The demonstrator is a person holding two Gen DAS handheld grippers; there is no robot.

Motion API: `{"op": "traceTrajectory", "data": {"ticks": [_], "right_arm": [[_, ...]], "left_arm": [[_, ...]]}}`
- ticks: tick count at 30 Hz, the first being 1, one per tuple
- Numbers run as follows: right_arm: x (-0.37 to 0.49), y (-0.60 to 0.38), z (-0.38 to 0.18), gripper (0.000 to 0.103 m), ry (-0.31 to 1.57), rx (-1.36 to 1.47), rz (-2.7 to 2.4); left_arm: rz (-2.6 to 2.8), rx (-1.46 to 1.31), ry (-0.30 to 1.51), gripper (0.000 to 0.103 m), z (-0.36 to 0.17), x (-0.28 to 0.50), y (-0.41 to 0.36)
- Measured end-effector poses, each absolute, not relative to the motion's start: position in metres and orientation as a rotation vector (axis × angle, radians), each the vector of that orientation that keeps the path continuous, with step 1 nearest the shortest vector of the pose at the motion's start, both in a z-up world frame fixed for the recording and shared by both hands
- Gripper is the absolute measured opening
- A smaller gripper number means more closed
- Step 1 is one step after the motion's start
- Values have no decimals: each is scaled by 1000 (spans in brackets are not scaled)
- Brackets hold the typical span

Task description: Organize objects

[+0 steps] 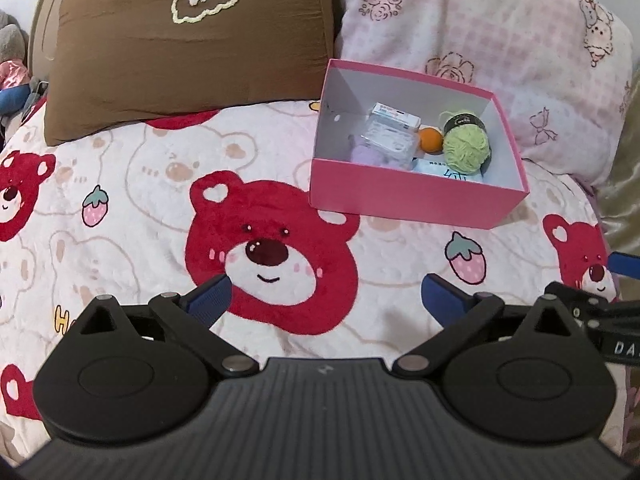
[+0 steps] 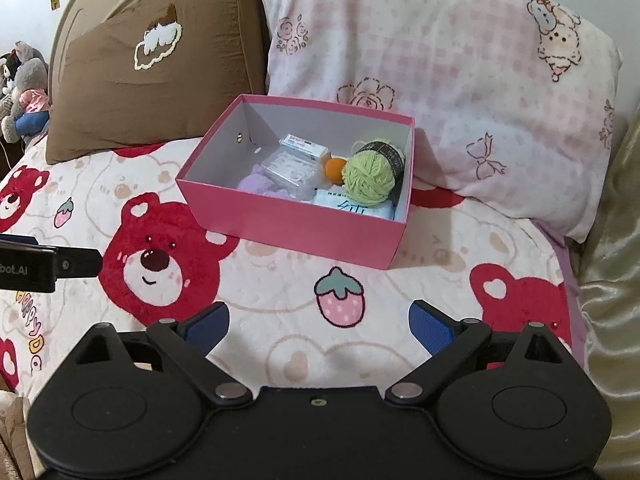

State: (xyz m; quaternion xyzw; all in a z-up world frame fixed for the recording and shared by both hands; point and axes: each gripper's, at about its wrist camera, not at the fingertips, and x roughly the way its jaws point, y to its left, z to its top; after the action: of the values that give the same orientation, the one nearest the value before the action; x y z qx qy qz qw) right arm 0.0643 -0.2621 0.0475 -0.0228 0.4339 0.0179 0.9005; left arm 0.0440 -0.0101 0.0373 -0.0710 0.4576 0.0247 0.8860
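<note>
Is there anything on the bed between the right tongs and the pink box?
Nothing visible. The right tongs stand open and empty over bare blanket, and only printed bears and strawberries lie on the way to the pink box. The left tongs sit off to the side, clear of that path.

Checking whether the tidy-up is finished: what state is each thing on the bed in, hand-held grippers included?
Pink box: open, no lid, resting on the blanket.
Green yarn ball: inside the box, right side.
Orange ball: inside, beside the yarn.
Clear plastic case: inside, on the purple fluffy item.
Small white carton: inside, toward the back.
Left hand-held gripper: open, empty.
Right hand-held gripper: open, empty.
</note>
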Motion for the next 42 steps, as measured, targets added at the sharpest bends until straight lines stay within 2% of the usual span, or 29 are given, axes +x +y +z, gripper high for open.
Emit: {"op": "traceTrajectory", "data": {"ticks": [42], "right_arm": [[62, -280, 41, 98, 909, 31, 4]], "left_arm": [[118, -88, 1031, 103, 22, 49, -23]]}}
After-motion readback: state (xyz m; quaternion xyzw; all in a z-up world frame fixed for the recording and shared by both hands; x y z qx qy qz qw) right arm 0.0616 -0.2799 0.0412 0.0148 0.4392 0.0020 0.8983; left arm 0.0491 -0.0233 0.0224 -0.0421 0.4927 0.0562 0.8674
